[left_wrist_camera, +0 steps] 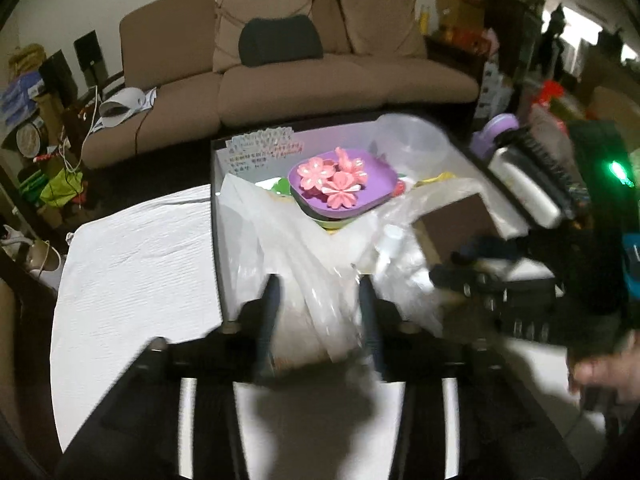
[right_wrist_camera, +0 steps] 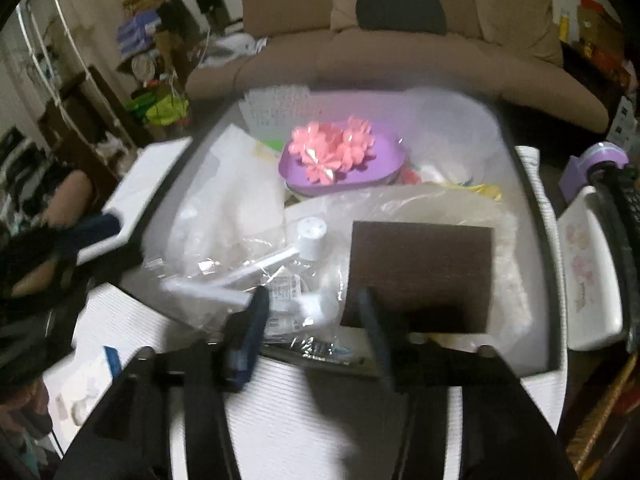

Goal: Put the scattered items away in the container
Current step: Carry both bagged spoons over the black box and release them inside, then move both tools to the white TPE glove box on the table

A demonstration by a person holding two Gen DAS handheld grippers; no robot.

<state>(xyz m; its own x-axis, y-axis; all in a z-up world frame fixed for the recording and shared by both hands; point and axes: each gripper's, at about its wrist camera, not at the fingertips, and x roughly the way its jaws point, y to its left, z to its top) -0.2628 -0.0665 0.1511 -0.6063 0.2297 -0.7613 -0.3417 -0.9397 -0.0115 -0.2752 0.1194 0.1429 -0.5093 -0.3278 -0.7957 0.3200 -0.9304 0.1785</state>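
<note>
The container is a white box with a dark rim, standing on a table with a white cloth. It holds a purple plate with pink paper flowers, a clear bowl, a brown square board and clear plastic bags. My left gripper hangs over the box's near left part, with a crumpled clear bag lying loosely between its parted fingers. My right gripper stands at the near rim, fingers apart over a clear bag of white bottles. Neither pair of pads presses on anything.
A white cloth covers the table left of the box. A white flower-print tray and a purple tape dispenser sit to the right. A small packet lies at the near left. A brown sofa stands behind, with clutter along the walls.
</note>
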